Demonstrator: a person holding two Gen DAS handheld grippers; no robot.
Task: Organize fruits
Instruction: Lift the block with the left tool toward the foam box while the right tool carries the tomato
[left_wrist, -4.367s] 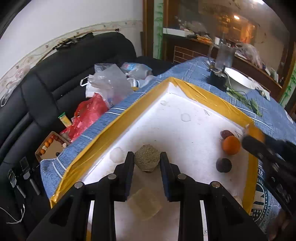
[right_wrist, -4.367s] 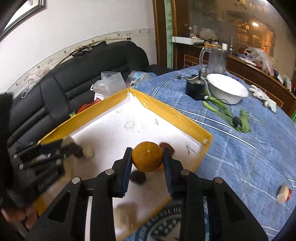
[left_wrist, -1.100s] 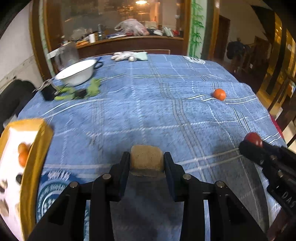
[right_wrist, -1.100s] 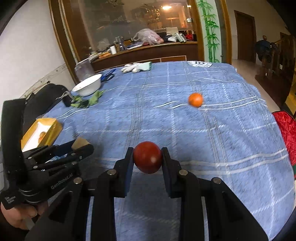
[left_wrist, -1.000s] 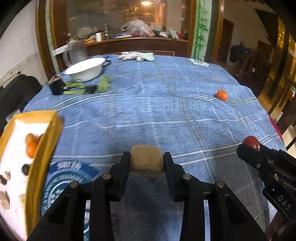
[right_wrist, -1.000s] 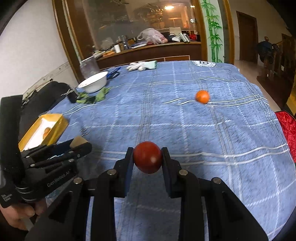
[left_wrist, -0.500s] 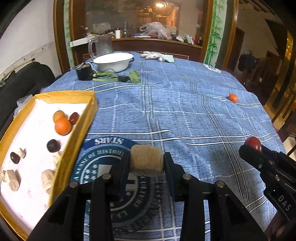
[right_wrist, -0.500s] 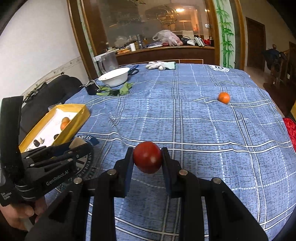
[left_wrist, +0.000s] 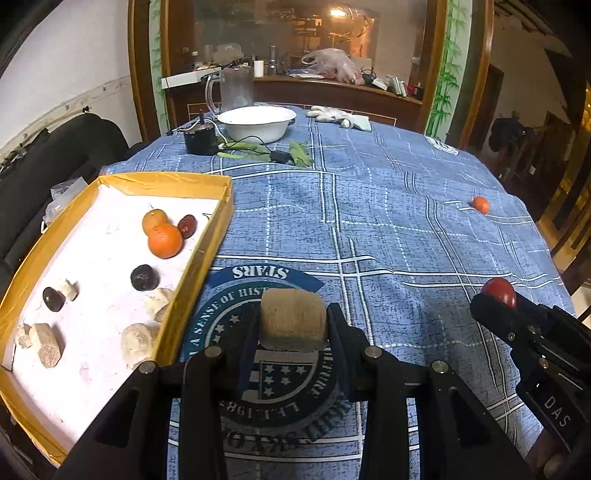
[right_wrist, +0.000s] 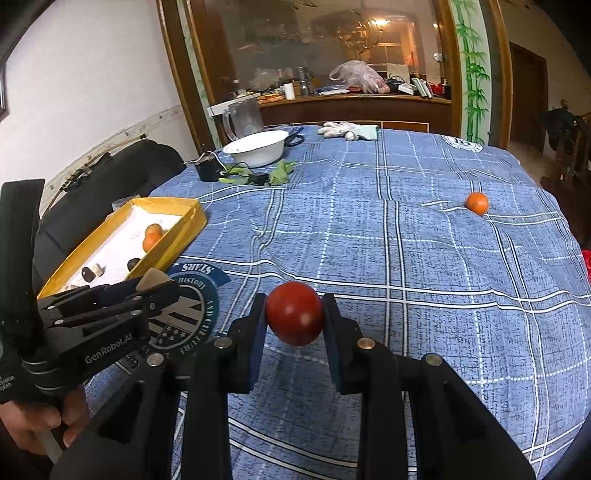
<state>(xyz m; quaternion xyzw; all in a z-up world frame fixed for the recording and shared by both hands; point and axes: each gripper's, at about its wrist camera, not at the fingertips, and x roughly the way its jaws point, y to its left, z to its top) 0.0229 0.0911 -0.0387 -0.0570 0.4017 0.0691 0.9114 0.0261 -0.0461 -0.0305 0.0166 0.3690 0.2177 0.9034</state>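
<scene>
The left hand-held gripper (left_wrist: 293, 334) is closed tight on a tan fuzzy fruit (left_wrist: 292, 320), with a black finger pressed on each side of it. It is held up over the round blue badge print (left_wrist: 236, 295) on the blue checked cloth (left_wrist: 388, 206) that covers the bench. The right hand-held gripper (right_wrist: 294, 334) is closed tight on a round red fruit (right_wrist: 294, 317) and holds it up above the cloth too. Just to the left of the fuzzy fruit sits a yellow tray (left_wrist: 212, 236) with a white floor. Inside the tray are 2 orange fruits (left_wrist: 165, 240) touching each other, with a small dark red fruit (left_wrist: 187, 226) right beside them. Nearer the camera in the tray are 2 dark round fruits (left_wrist: 144, 277) and some pale tan lumps (left_wrist: 138, 341). 1 small orange fruit (right_wrist: 477, 203) lies alone on the cloth, far off on the right side, well apart from the tray. At the far end of the bench stand a white bowl (left_wrist: 256, 123), a clear jug (left_wrist: 232, 90), a small black box (left_wrist: 200, 142) and some green leaves (left_wrist: 295, 155). A pair of white gloves (right_wrist: 347, 131) lies near the far edge. In the right wrist view a person's hand (right_wrist: 33, 424) holds the handle of the left hand-held gripper.
</scene>
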